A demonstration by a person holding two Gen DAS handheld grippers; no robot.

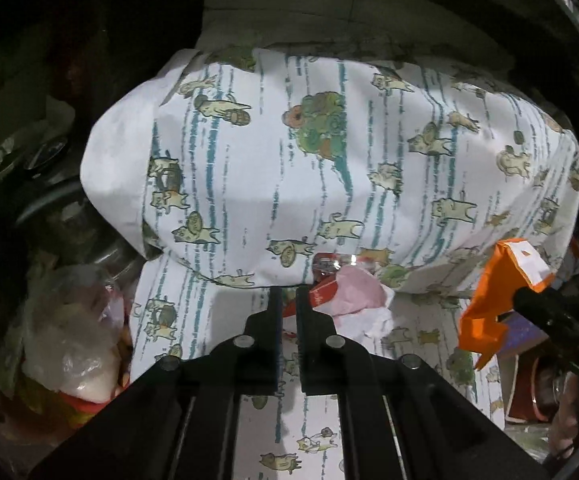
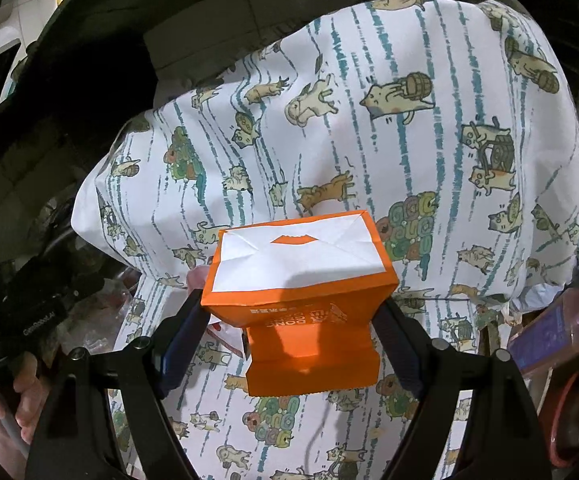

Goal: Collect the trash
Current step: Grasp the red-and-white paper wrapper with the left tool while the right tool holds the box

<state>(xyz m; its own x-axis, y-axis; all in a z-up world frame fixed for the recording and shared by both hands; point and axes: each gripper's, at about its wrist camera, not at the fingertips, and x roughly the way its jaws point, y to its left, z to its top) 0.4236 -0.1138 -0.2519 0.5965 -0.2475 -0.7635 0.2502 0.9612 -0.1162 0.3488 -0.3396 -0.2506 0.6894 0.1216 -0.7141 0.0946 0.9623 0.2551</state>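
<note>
The orange bag [image 2: 295, 300] is folded paper, so I judge it light, thin-walled and easy to crush; it needs only a gentle squeeze, and the flat side creases are the natural place to take it. That is where the right gripper [image 2: 293, 316] has it: its fingers [image 2: 183, 320] stand wide, one pressed to each side of the bag, which hangs in the air in front of the cat-print bag [image 2: 369, 140], its white folded base facing the camera at 12 o'clock.

The left gripper [image 1: 288, 300] has its fingers [image 1: 275, 312] drawn almost together. Whether they pinch the edge of the cat-print bag [image 1: 309, 168] I cannot tell; that bag's lower flap is raised, uncovering a pink wad [image 1: 359, 292] and a red wrapper [image 1: 325, 272] just beyond the tips. Both look soft and light.

The left view alone shows this trash under the flap and a clear plastic bag [image 1: 73, 340] at 8 o'clock; it catches the orange bag [image 1: 493, 296] only edge-on at 3 o'clock. The right view alone shows the orange bag's base and print, a purple bottle [image 2: 557, 332] at 4 o'clock, and a hand [image 2: 17, 408] on the other gripper's handle at 8 o'clock.
</note>
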